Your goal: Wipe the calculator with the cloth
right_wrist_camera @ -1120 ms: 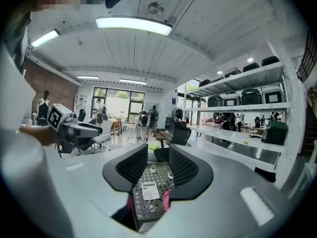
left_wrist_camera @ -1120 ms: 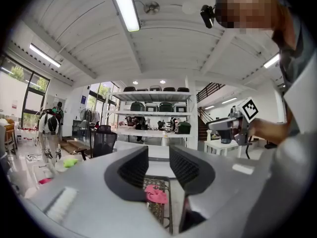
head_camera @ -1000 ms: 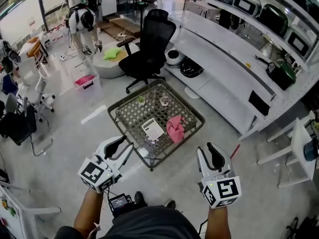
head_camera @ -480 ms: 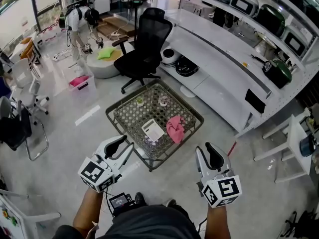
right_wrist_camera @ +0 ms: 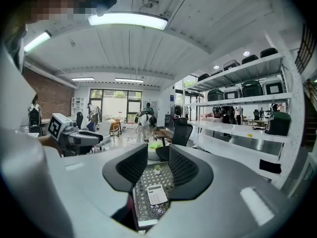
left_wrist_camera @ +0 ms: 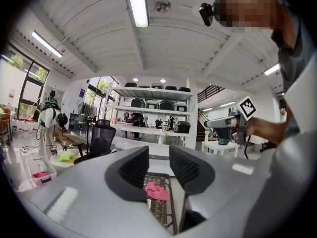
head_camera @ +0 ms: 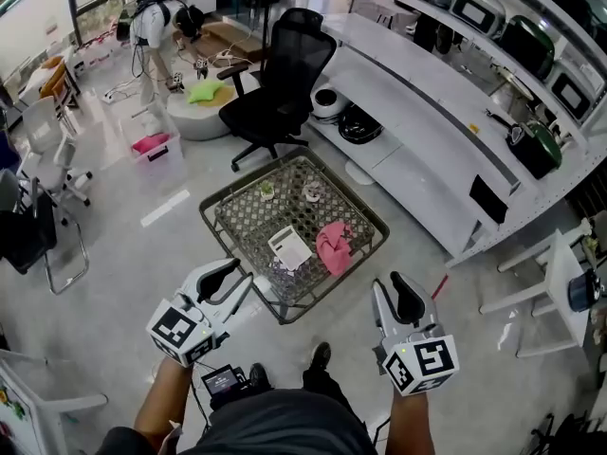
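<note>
The table (head_camera: 248, 218) held a flat white calculator (head_camera: 290, 246) (crumpled pink cloth (head_camera: 334, 246) just right). Your left gripper (head_camera: 233, 283) and right gripper (head_camera: 394, 299) had their jaws apart, empty.

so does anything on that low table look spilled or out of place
Nothing stands out. The calculator lies flat on the mesh table, the pink cloth sits bunched beside it, and nothing looks spilled. The two small pots at the far end are too small to judge.

From overhead, the wire-topped table (head_camera: 346, 191) is looked steeply down on by the head view; it is faced level, from close by, in both gripper views.
</note>
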